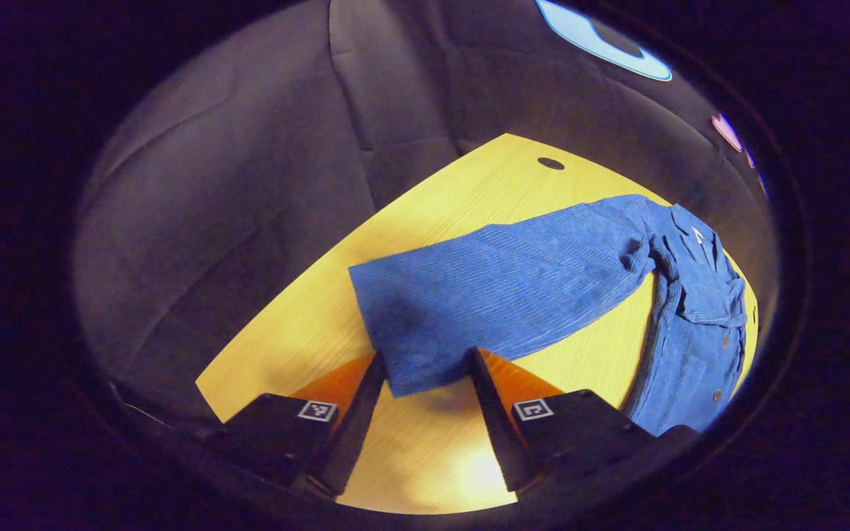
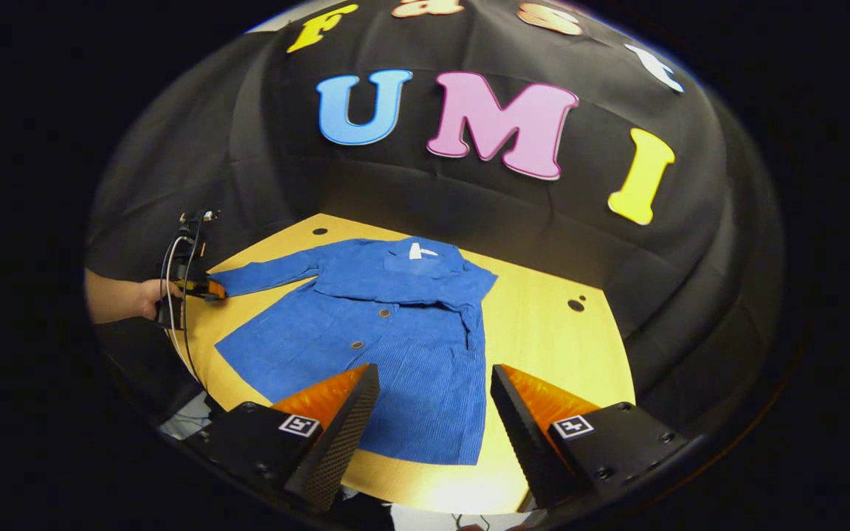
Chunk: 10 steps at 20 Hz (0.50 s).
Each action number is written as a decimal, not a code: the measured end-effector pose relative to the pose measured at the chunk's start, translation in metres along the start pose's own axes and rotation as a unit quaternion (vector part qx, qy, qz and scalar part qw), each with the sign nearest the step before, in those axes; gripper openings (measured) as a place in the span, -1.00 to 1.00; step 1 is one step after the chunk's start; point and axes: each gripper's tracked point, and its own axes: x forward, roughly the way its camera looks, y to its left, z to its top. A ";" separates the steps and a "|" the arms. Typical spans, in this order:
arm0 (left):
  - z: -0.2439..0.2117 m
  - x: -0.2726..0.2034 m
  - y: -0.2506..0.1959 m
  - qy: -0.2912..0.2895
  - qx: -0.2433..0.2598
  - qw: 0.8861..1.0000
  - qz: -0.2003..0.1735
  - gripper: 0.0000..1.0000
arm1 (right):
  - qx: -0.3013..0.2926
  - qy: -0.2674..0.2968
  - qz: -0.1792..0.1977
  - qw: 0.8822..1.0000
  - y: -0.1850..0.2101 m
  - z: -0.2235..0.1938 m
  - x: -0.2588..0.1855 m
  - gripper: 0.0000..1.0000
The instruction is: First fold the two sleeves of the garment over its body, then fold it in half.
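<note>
- The blue corduroy jacket [image 2: 388, 332] lay flat on your yellow wooden worktop [image 2: 558, 346], front side up, collar toward the booth's back wall and hem toward your right gripper.
- In the right gripper view, one sleeve [image 2: 266, 274] stretched out sideways toward the worktop's edge; the other sleeve [image 2: 474, 324] lay down along the body's side edge.
- Your left gripper [image 1: 425, 372] sat at the cuff [image 1: 410, 365] of the outstretched sleeve [image 1: 499, 284]. Its jaws stood apart, one on each side of the cuff, with the cuff's end between the fingertips. Whether either finger [image 1: 480, 369] actually touched the cloth could not be told; the jaws were not clenched on it.
- In the right gripper view, that same left gripper [image 2: 200, 287] showed at the cuff, held by your hand [image 2: 146, 299], with a cable [image 2: 174, 295] looping beside it.
- Your right gripper [image 2: 434, 383] hovered above the jacket's lower hem [image 2: 425, 450], jaws released and wide, grasping nothing; blue cloth showed between the two fingers.
- Two buttons [image 2: 357, 344] were visible down the jacket front, and a white tag [image 2: 417, 252] at the collar.
- Small dark holes [image 2: 576, 304] marked the worktop surface near its far edge.
</note>
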 end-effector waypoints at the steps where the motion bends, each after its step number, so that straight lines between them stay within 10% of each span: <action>1: 0.003 0.003 0.001 0.002 0.007 1.000 -0.005 0.04 | 0.007 0.007 -0.003 1.000 -0.003 -0.005 0.001 0.96; 4: 0.008 0.005 0.001 0.011 0.025 0.999 -0.018 -0.71 | 0.030 0.016 -0.012 0.999 -0.013 -0.013 0.000 0.96; 10: 0.013 0.003 0.001 0.017 0.007 0.999 -0.037 -1.00 | 0.068 0.029 -0.031 0.997 -0.035 -0.029 0.004 0.96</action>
